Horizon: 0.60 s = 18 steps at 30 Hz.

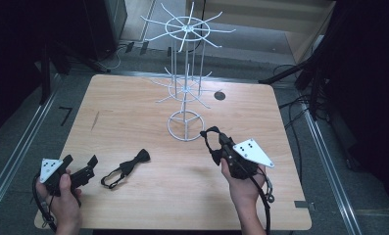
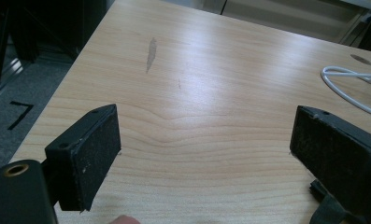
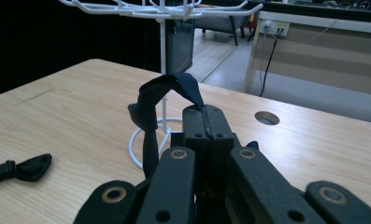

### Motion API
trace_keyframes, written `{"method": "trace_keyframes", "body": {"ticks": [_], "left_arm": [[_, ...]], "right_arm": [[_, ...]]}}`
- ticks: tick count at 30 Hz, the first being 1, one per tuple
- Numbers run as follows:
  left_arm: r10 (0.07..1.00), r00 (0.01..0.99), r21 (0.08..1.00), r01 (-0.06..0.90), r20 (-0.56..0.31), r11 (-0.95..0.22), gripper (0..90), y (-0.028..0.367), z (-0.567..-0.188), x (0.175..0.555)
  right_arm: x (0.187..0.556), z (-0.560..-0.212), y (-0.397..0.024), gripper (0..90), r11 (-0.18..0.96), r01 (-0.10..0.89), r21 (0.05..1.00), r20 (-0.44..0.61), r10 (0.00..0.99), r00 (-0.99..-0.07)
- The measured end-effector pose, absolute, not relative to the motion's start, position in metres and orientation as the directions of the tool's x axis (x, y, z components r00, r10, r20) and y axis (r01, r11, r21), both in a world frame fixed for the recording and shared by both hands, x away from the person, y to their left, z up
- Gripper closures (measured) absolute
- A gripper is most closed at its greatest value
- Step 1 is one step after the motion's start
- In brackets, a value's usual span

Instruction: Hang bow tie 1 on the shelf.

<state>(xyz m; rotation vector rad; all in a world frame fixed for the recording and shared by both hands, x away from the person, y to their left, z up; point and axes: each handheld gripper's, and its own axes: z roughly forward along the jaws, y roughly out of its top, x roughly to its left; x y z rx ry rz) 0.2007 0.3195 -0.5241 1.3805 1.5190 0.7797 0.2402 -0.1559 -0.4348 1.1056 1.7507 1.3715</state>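
R gripper (image 1: 212, 142) jaws clamped on a dark bow tie strap (image 3: 167, 95), lifted off the table, just in front of the white wire rack (image 1: 186, 73) base ring. L gripper (image 1: 79, 165) jaws wide apart, nothing btwn them, low over the table (image 1: 148, 98) near its front-left corner. Second bow tie (image 1: 127, 167) lies flat btwn the two grippers, just right of L. Rack stands mid-table w/ hook arms spread above. Bare wood left of the rack; cable hole (image 1: 219, 95) to its right.

Lab: dark-curtained table (image 1: 133, 98), floor cables (image 1: 292, 105)
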Motion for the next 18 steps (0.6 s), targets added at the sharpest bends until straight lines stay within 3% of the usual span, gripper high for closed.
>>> {"method": "trace_keyframes", "body": {"ticks": [18], "left_arm": [[0.977,0.045,0.901,0.397,-0.207,0.173,9.6,0.319,-0.524,0.201]], "right_arm": [[0.252,-0.422,-0.151,90.0,0.086,0.218,0.972,0.017,0.902,-0.432]]}}
